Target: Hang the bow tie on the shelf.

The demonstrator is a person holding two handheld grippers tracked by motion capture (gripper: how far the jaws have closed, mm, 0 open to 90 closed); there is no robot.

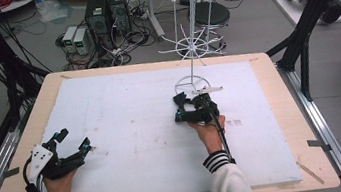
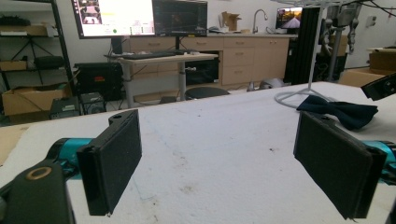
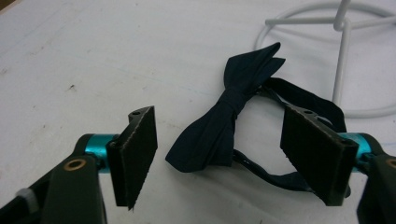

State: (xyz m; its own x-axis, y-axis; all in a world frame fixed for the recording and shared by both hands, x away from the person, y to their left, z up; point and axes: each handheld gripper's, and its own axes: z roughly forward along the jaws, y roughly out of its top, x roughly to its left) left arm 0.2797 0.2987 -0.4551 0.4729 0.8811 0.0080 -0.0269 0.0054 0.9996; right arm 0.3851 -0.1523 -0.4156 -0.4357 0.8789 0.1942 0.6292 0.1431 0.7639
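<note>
Down at about eight o'clock on the white-topped table (image 1: 128, 132), the left tongs (image 1: 75, 140) rest in the person's left hand (image 1: 60, 189) with their black jaws spread wide and nothing between them. Right of centre, the right tongs (image 1: 184, 108) hover low over a dark navy bow tie (image 3: 224, 121), jaws spread to either side of it without touching, its strap (image 3: 275, 177) looping back toward the right jaw. At roughly one o'clock from the bow tie, just beside it, stands a white wire display rack (image 1: 193, 17) on its ring base (image 3: 303, 21).
</note>
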